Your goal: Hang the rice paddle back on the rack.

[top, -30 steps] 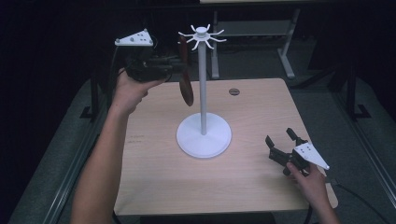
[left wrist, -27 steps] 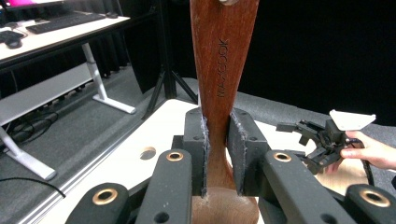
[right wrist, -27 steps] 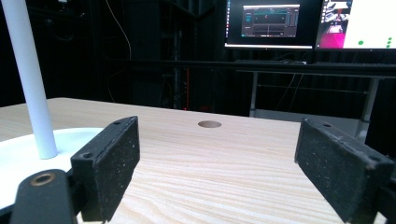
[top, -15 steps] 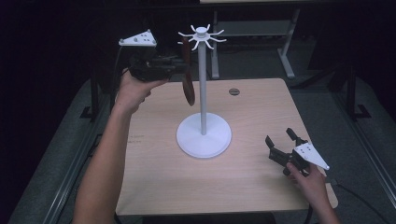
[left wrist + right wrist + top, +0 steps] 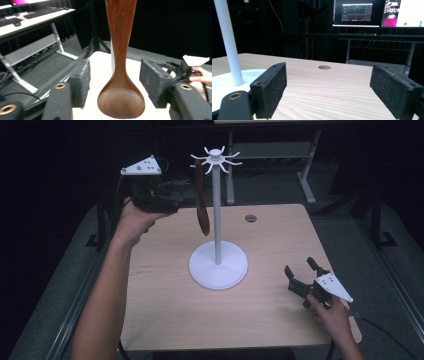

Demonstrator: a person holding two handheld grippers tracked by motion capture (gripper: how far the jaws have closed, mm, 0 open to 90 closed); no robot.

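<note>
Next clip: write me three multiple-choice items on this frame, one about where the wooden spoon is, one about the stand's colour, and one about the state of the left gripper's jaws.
1. Where is the wooden spoon?
A. Flat on the table
B. Hanging from a hook at the top of the stand
C. In the right gripper

2. What colour is the stand?
A. White
B. Black
C. Red

3. How do the jaws of the left gripper stand?
A. Shut on the spoon
B. Shut on the stand's pole
C. Open, with the spoon's bowl between them

Answers:
1 B, the high view shows it dangling bowl-down beside the pole.
2 A, base, pole and hooks are white.
3 C, the left gripper view shows gaps between both pads and the spoon.
</note>
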